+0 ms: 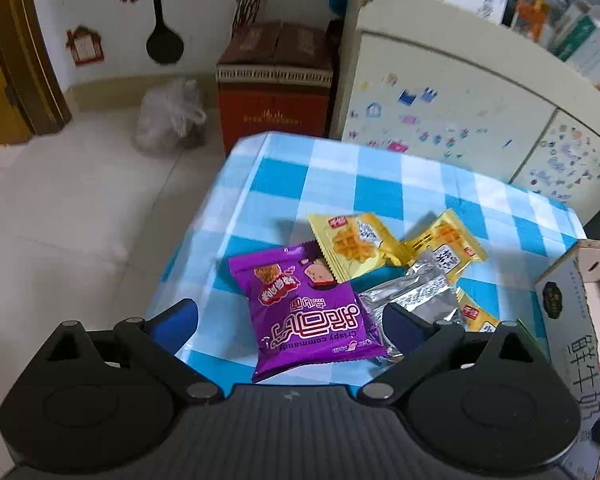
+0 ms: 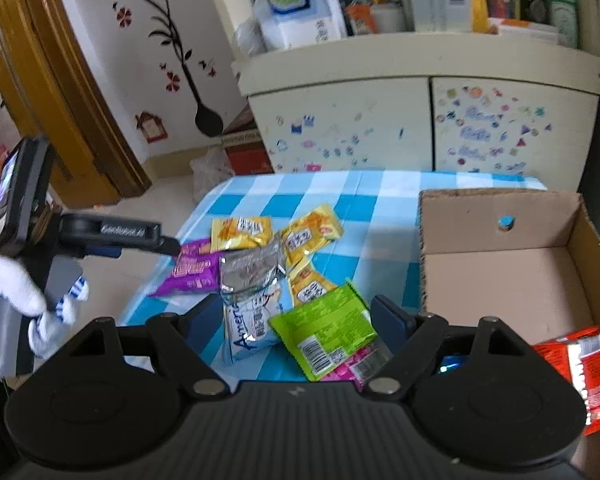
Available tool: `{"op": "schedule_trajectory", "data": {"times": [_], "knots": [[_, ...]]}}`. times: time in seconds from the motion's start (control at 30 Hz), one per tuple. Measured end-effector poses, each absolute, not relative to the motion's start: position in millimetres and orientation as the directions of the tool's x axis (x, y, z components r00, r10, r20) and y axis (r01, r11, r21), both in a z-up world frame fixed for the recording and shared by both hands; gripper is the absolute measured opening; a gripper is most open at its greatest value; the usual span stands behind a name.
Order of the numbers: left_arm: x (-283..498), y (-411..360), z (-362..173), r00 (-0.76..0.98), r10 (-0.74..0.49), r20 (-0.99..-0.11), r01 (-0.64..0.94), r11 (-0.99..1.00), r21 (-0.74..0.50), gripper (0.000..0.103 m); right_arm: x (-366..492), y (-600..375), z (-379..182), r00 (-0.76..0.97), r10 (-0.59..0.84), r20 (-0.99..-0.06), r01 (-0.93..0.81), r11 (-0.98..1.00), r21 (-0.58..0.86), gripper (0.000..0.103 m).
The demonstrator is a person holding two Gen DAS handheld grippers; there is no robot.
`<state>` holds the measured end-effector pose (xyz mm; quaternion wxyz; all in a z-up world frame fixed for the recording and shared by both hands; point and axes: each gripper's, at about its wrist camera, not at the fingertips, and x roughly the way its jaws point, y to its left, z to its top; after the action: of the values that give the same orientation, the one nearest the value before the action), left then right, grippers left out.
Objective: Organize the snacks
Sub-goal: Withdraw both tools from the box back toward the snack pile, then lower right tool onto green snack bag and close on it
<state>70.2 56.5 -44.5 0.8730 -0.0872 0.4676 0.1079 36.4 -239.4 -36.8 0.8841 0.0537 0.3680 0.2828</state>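
Left hand-held gripper (image 1: 290, 322): jaws open, straddling purple packet (image 1: 304, 312) on checked surface (image 1: 340, 176), not pressing. Right hand-held gripper (image 2: 296, 320): open above green packet (image 2: 326, 330). Box (image 2: 500, 264) at right holds red packet (image 2: 580, 376).

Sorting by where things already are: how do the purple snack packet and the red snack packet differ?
The purple snack packet lies on the checked tablecloth; the red snack packet lies inside the cardboard box. The purple one touches other packets; the red one lies apart from the pile. Both lie flat, ungripped.
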Motion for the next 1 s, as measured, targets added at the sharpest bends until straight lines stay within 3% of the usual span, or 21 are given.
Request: {"op": "schedule_trajectory", "data": {"times": [0.5,0.77,1.0], "knots": [[105.4,64.5,-91.8,0.459,0.088,-0.884,-0.319,0.945,-0.071,0.100,51.9,-206.5,-82.9,0.540,0.471,-0.697,-0.453,0.861,0.231,0.081],[109.0,73.9,-98.8,0.463,0.064,-0.884,-0.352,0.928,-0.118,0.101,60.4,-188.4,-91.7,0.572,0.425,-0.701,-0.445,0.879,0.171,0.090],[101.3,78.5,-105.8,0.394,0.117,-0.912,-0.346,0.938,-0.029,0.100,59.9,-178.1,-100.8,0.504,0.459,-0.732,-0.490,0.850,0.195,0.091]]}}
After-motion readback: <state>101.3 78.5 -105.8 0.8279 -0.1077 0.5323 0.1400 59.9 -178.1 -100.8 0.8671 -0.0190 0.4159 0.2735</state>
